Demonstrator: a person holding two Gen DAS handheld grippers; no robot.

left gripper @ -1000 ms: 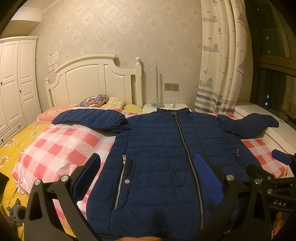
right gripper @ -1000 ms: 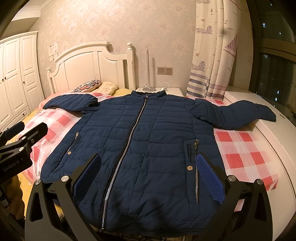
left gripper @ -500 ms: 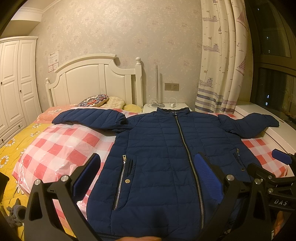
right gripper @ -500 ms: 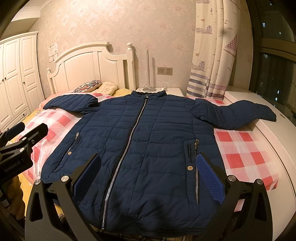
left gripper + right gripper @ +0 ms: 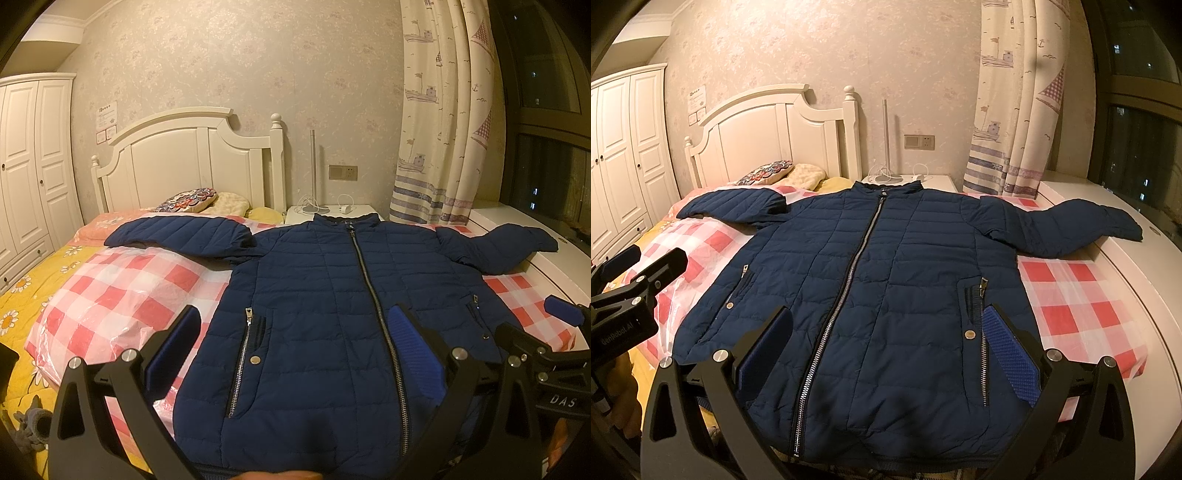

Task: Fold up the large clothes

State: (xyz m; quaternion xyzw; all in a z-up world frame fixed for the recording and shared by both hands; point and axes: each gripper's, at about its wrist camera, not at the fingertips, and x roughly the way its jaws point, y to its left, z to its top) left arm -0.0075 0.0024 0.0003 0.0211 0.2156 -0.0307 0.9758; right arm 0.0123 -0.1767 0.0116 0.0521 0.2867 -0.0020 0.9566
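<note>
A navy quilted jacket (image 5: 317, 302) lies flat and zipped on the bed, front up, collar toward the headboard, both sleeves spread out sideways; it also shows in the right wrist view (image 5: 886, 266). My left gripper (image 5: 291, 347) is open and empty, held above the jacket's hem on its left half. My right gripper (image 5: 886, 343) is open and empty, held above the hem near the zip. The right gripper shows at the right edge of the left wrist view (image 5: 554, 339); the left gripper shows at the left edge of the right wrist view (image 5: 631, 291).
The jacket rests on a red-and-white checked plastic sheet (image 5: 122, 291) over a yellow flowered bedspread (image 5: 22, 295). White headboard (image 5: 188, 162), pillows (image 5: 192, 195), a bedside table with a lamp (image 5: 314, 206), curtain (image 5: 443, 110), white window ledge (image 5: 1137, 280), wardrobe (image 5: 29, 166).
</note>
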